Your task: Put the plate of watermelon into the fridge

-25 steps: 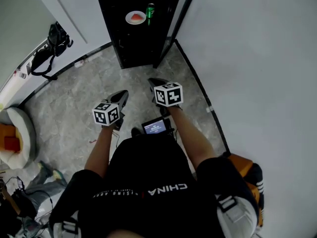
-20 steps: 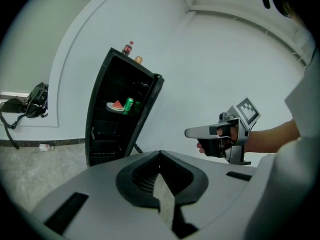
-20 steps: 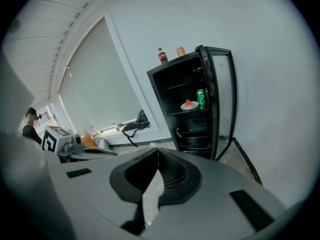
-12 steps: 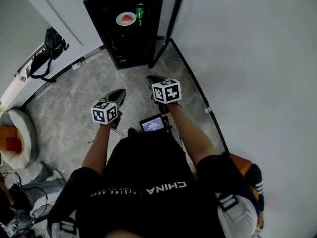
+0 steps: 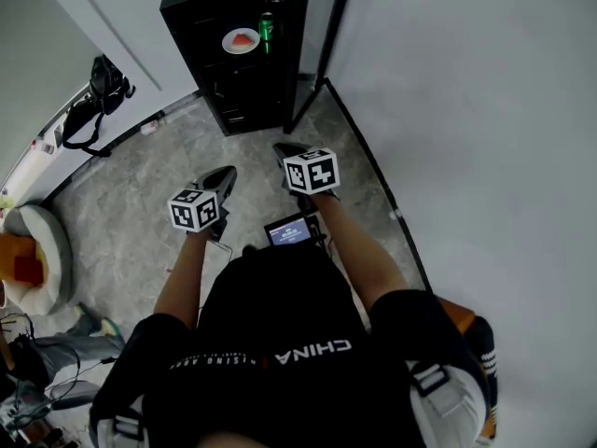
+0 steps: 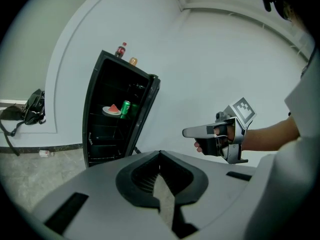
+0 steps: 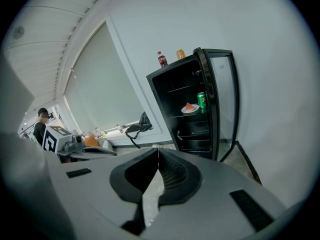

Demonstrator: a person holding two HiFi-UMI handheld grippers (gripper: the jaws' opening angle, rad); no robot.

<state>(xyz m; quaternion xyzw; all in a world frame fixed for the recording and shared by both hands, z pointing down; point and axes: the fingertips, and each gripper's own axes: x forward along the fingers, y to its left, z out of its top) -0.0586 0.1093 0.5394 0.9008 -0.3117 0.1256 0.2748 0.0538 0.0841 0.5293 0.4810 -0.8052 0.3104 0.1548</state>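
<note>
White round plate of red watermelon [image 5: 241,41] shelved in black fridge [image 5: 247,91], well ahead of us; our left tool [image 6: 160,154] and right tool [image 7: 158,150] closed, empty. We judge delivery done.

Fridge [image 5: 244,91] front: door [image 5: 322,40] stands open at right, access clear.
Inside: plate [image 5: 241,41] and green can [image 5: 266,28] occupy one level.
Floor [image 5: 140,185] to fridge: bare.
Right flank: wall [image 5: 485,110] close.

The fridge [image 5: 233,82] has slid left in the head view and dropped a touch, so more of its top edge shows now. The plate of watermelon [image 5: 241,41] and the green can [image 5: 267,28] ride left with it. The left gripper [image 5: 228,172] and right gripper [image 5: 282,147] creep up a shade, closer to the fridge's foot than a second ago. The black bag [image 5: 93,101] edges lower too.
</note>
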